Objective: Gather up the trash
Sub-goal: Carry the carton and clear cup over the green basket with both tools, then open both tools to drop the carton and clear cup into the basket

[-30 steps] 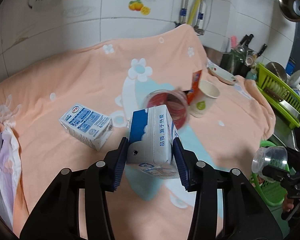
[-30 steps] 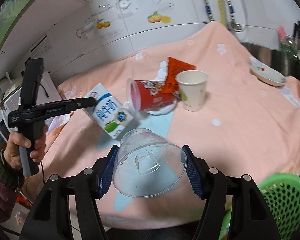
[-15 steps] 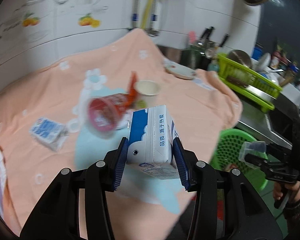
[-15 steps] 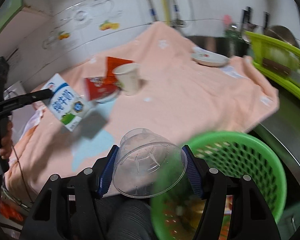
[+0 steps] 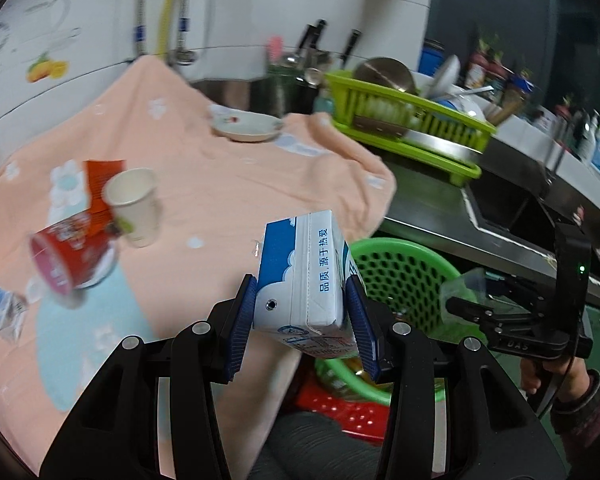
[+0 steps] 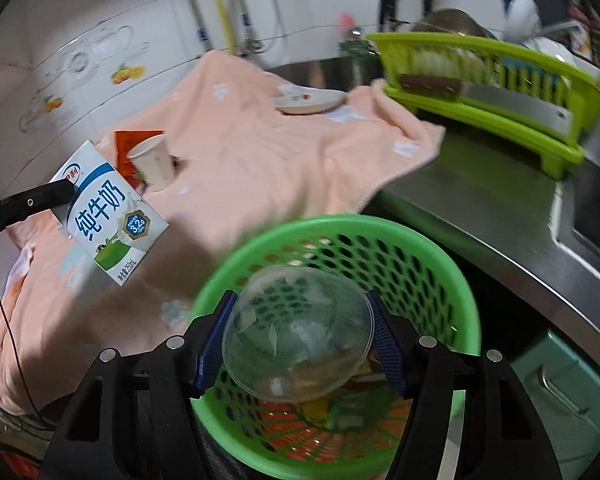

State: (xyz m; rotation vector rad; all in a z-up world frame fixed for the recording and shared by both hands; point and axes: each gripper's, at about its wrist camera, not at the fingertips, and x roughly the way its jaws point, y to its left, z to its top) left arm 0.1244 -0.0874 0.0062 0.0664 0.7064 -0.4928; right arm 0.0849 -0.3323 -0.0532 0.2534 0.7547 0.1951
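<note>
- Over the green basket [image 6: 432, 264], the right gripper [image 6: 298, 334] clamps a clear plastic cup [image 6: 296, 332] between its blue pads, the cup's rim facing the camera.
- Only the right wrist view looks down through the cup into the basket, where mixed trash lies at the bottom, blurred.
- That view also shows the front of the milk carton [image 6: 110, 216], held in the air beside the basket, over the edge of the peach cloth [image 6: 260, 152].
- From the left wrist view, the left gripper [image 5: 302, 306] is closed on the carton's two sides, and the carton stands tilted, with the basket rim [image 5: 400, 248] behind it.
- Only the left view shows the trash remaining on the cloth: a red cup [image 5: 70, 260] lying on its side, a paper cup [image 5: 134, 202] upright beside it, an orange packet [image 5: 100, 184] behind them, and a small carton [image 5: 0, 310] at the far left.
- A second ago both grippers were over the cloth with the same loads; since then both have swung towards the basket, and the plastic cup now sits above its opening.
</note>
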